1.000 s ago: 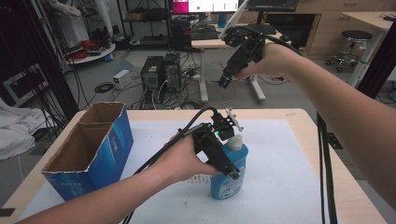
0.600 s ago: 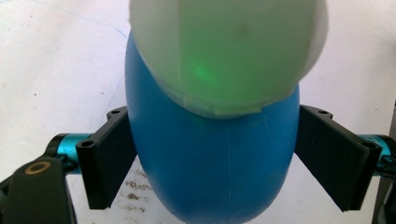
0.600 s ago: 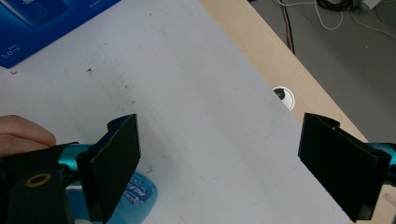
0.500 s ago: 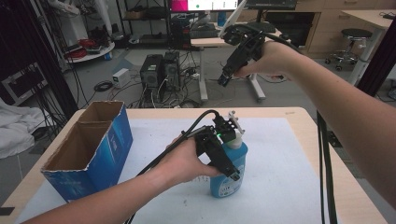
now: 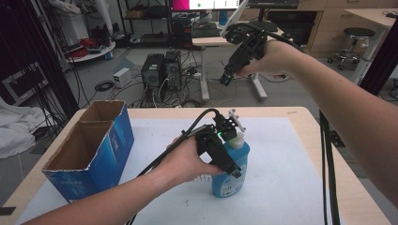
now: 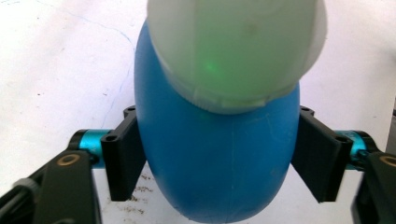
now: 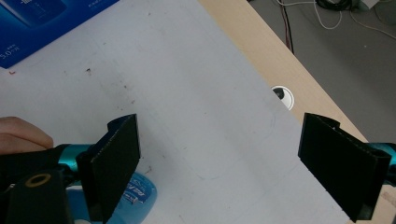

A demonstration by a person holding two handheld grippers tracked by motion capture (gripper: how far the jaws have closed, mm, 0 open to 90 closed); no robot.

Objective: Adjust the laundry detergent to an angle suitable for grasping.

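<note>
Even, bright indoor light; left gripper view blurred close up, shadows soft.

Blue bottle (image 5: 231, 173), white cap (image 6: 236, 51), blue box (image 5: 89, 152).

The place was a robotics or electronics lab rather than a home. Beyond the wooden table (image 5: 300, 115) with its white mat (image 5: 281, 154), two desktop computer towers (image 5: 163, 70) stood on the grey floor amid a tangle of loose cables (image 5: 155, 96). A monitor (image 5: 204, 4) glowed on a desk farther back, and a metal rack (image 5: 141, 14) held equipment. A round stool (image 5: 357, 33) stood at the right by light wooden cabinets (image 5: 338, 21), and a small white box (image 5: 121, 76) lay on the floor.
</note>
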